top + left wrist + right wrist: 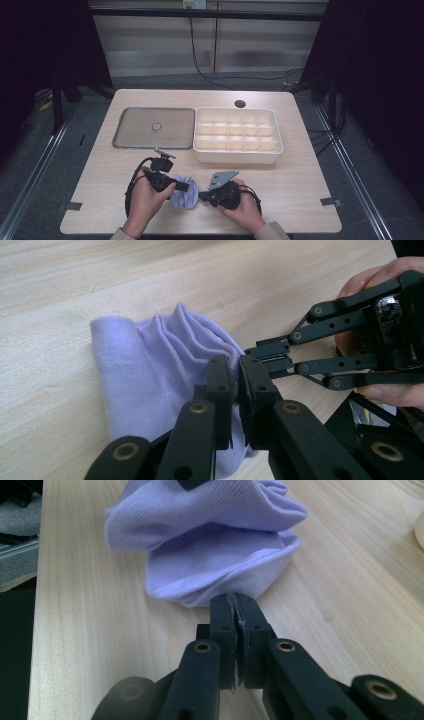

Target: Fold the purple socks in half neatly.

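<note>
we have a lilac cloth [184,192] bunched on the counter [300,170] near its front edge, between our two grippers. the left gripper [233,385] has its fingers closed on a fold of the cloth; the right gripper [235,625] pinches the hem, its fingers nearly together, though the cloth between them is hard to make out. no folding looks finished. behind stand a divided tray [237,136] and a flat lid [154,128], well apart, nothing blocking us.
</note>
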Demonstrator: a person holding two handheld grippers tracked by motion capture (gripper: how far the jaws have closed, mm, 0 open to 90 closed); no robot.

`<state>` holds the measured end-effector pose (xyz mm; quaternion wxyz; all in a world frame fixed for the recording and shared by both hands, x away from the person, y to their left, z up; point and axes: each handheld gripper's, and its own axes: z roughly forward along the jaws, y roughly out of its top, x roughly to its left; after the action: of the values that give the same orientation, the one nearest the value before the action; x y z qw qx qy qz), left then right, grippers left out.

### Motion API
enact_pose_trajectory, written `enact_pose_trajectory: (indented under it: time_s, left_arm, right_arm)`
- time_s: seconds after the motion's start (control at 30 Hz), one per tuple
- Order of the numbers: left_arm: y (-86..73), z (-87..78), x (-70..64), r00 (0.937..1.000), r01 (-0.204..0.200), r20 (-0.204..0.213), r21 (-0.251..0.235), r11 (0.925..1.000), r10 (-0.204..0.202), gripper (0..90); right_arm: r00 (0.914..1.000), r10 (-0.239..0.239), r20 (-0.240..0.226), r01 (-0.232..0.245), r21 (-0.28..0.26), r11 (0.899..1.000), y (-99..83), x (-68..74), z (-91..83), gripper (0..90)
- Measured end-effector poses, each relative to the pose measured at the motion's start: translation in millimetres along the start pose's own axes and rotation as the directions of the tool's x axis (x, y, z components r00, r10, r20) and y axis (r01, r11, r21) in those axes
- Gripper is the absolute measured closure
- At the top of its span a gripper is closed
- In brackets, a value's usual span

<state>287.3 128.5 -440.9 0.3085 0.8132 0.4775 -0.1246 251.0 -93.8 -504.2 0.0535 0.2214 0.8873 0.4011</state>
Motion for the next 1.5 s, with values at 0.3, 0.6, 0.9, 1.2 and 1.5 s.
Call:
enact_pose_trajectory:
  time_s: [0.3,0.6,0.9,1.2,1.5]
  left_arm:
    - [-0.9,3.8,-1.7,1.0000,-0.001,-0.004,0.003,1.0000,0.001,84.2]
    - [-2.5,9.5,-3.5,0.9999,0.012,-0.001,0.003,0.9999,-0.012,83.9]
    - [-3.1,11.3,-1.4,0.9998,-0.021,-0.005,0.027,0.9994,0.021,83.7]
    - [-3.2,12.0,-1.6,0.9997,-0.023,-0.006,0.026,0.9994,0.023,83.5]
    - [-3.9,15.7,-3.3,0.9996,-0.027,-0.006,0.034,0.9991,0.027,83.2]
  right_arm:
    - [1.0000,0.000,0.000,0.000,0.000,1.000,0.0,0.0,0.0,87.3]
    - [1.0000,-0.001,-0.001,0.001,0.001,1.000,0.1,0.1,-0.1,87.3]
    - [1.0000,-0.001,-0.001,0.001,0.002,1.000,0.1,0.3,-0.1,87.3]
    - [1.0000,-0.004,-0.006,0.004,-0.001,1.000,0.3,0.4,0.2,87.3]
    - [1.0000,-0.002,-0.009,0.002,-0.002,1.000,0.3,0.5,0.6,87.4]
